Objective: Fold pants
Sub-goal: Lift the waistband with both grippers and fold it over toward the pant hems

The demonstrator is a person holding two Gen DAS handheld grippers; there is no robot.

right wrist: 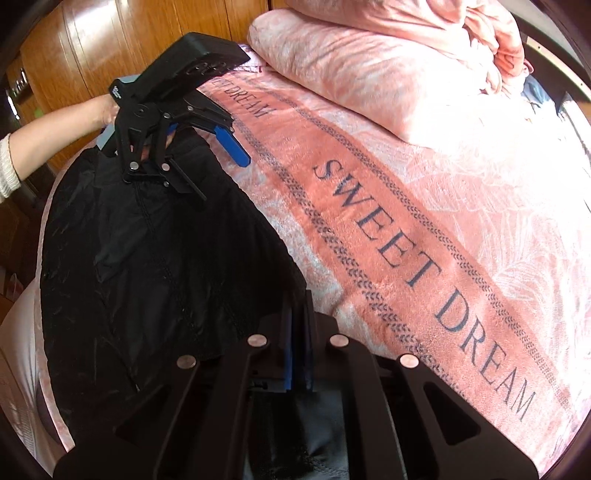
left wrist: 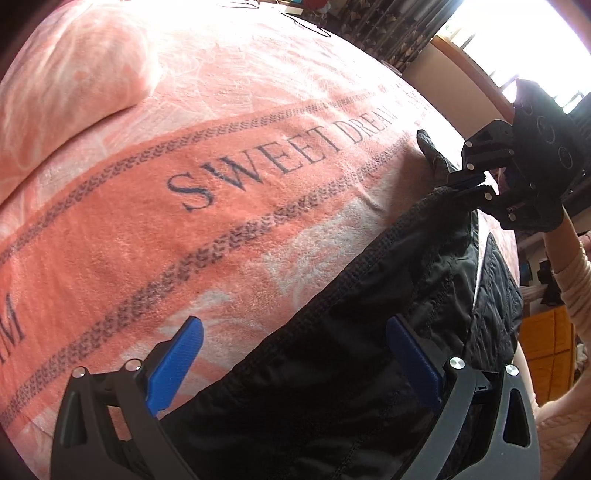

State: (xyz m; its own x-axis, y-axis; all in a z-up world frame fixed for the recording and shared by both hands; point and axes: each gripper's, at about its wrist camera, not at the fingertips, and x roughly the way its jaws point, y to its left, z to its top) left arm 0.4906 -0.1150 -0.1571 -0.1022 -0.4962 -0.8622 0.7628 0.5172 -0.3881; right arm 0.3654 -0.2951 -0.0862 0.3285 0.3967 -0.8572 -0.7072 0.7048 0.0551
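Note:
Black pants (left wrist: 388, 277) (right wrist: 147, 258) lie along the near edge of a pink "SWEET DREAM" blanket (left wrist: 184, 221) (right wrist: 406, 221) on a bed. My left gripper (left wrist: 295, 354) (right wrist: 214, 166) stands open, blue fingers (left wrist: 177, 365) spread, one over the blanket and one over the pants, nothing pinched. At the other end my right gripper (left wrist: 467, 186) (right wrist: 297, 306) is shut on the pants' edge, and a flap of black fabric (left wrist: 432, 155) sticks up beside its tips. In the right wrist view the blue pads are pressed together with dark cloth around them.
A pink pillow (left wrist: 74, 74) (right wrist: 351, 66) lies at the head of the bed. Behind the left gripper stands a wooden wardrobe (right wrist: 92, 37). A bright window with a dark curtain (left wrist: 406, 29) is past the bed. A person's arm (right wrist: 48, 136) and cream sleeve (left wrist: 576, 295) hold the grippers.

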